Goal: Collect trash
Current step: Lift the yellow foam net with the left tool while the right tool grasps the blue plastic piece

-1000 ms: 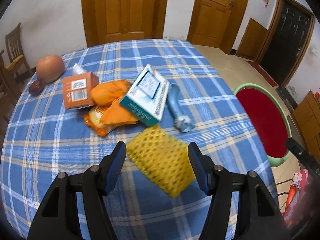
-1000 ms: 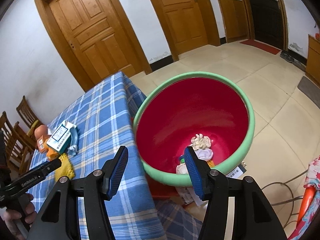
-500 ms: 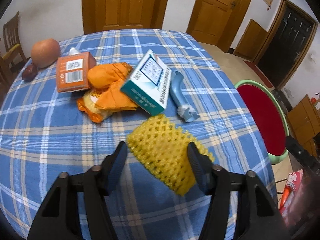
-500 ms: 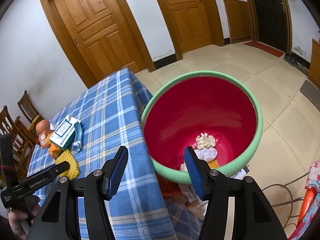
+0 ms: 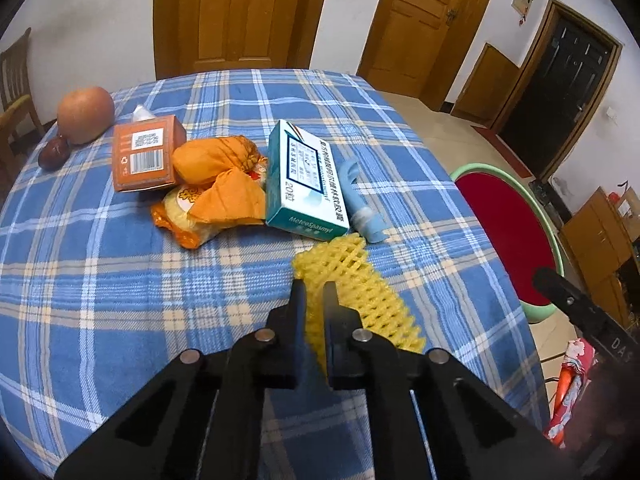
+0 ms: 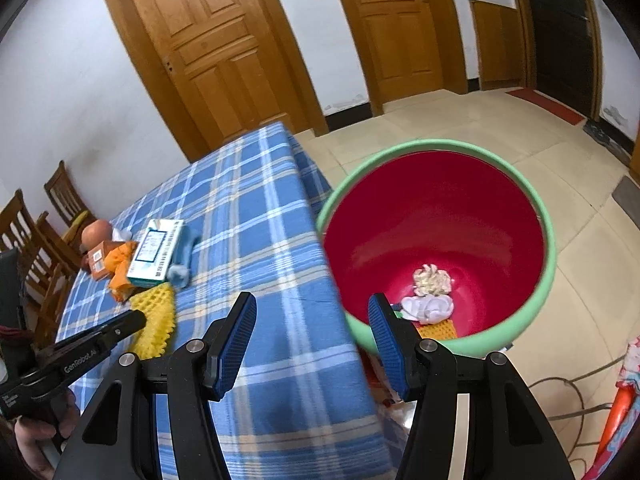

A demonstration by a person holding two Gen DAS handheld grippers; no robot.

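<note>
Even, soft indoor light filled both views, with no harsh glare. Faint shadows lay under the boxes on the table [image 5: 120,280]. Fisheye bending curved the doors [image 6: 224,60] and darkened every corner. The right wrist view was slightly smeared along the table's near edge; the basin [image 6: 536,216] showed a dull sheen.

I see a round orange fruit [image 5: 85,114] w/ a small dark red fruit [image 5: 53,153] just beside it on the blue plaid tablecloth [image 5: 120,280]. Wooden chairs [image 6: 36,236] stand at table's far side; wooden doors [image 5: 240,16] behind.
</note>
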